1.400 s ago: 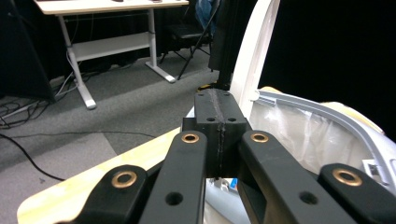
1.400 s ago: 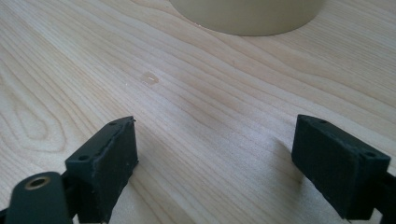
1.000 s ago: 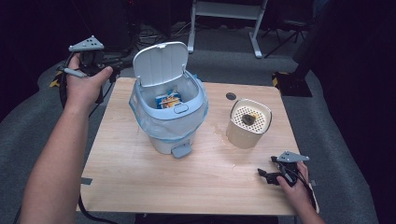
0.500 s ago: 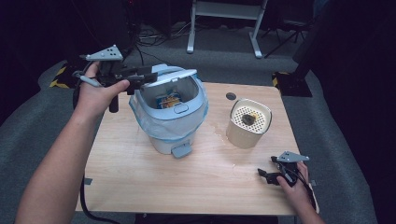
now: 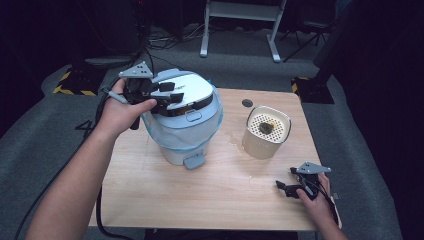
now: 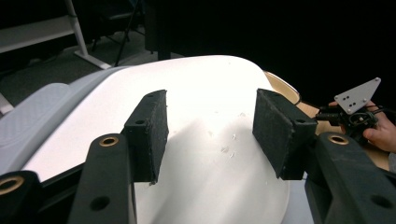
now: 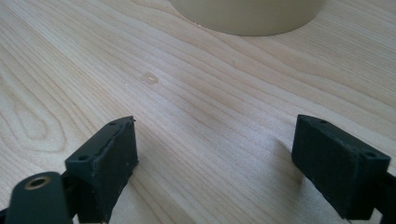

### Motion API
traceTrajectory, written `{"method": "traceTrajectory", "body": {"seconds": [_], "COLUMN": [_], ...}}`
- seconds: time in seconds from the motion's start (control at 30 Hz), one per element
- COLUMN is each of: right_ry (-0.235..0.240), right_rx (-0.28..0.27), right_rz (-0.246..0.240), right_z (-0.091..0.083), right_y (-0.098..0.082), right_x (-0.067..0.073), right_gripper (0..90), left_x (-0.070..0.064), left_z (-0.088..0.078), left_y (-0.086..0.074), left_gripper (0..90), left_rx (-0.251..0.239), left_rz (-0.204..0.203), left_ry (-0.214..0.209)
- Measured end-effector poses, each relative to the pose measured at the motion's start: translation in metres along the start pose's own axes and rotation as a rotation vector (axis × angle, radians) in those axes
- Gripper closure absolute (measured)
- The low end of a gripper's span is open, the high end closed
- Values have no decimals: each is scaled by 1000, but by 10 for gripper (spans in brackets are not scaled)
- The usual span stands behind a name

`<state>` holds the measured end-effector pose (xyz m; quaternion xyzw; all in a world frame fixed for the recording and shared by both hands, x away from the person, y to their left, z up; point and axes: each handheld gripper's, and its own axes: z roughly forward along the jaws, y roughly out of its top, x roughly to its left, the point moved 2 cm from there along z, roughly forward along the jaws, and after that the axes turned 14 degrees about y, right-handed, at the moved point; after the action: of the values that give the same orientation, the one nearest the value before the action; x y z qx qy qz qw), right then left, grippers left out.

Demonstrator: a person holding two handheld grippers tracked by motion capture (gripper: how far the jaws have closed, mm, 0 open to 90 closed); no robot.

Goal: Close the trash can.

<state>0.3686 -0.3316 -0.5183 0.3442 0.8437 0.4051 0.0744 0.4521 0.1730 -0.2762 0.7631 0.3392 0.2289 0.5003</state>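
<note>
Two grippers were in play, but only one sat near the work. In the high view the left gripper (image 5: 172, 95) lay across the white lid (image 5: 187, 92) of the pedal bin (image 5: 182, 132), left of centre in the frame, jaws spread wide with nothing between them — its pads seemed to rest on or just above the lid's top, and I could not tell which. In the left gripper view the lid's pale dome stretched away between and beyond both pads. The lid looked almost shut, a dark gap showing along its front edge, so any final press would go straight down from that hand. The right gripper (image 5: 289, 184) rested at lower right on the wooden table (image 5: 210, 195), jaws wide and empty — well apart from the bin, nearer the beige container (image 5: 265, 132).
</note>
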Motion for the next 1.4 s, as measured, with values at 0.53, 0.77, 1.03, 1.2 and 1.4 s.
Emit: {"method": "traceTrajectory", "body": {"seconds": [0.53,0.77,1.03,1.2,1.4], "right_ry": [1,0,0,0,0], "right_rx": [-1,0,0,0,0], "right_rz": [0,1,1,1,0], "right_z": [0,0,0,0,0], "right_y": [0,0,0,0,0], "right_x": [0,0,0,0,0], "right_gripper": [141,142,141,141,141], "left_x": [-12,-13,-20,-22,-24], "left_z": [13,15,16,16,16], "left_y": [-2,2,6,7,9], "left_gripper": [497,638,830,864,881], "left_rx": [97,121,147,161,176], "left_rz": [64,77,101,105,124], "left_ry": [90,91,120,122,127]}}
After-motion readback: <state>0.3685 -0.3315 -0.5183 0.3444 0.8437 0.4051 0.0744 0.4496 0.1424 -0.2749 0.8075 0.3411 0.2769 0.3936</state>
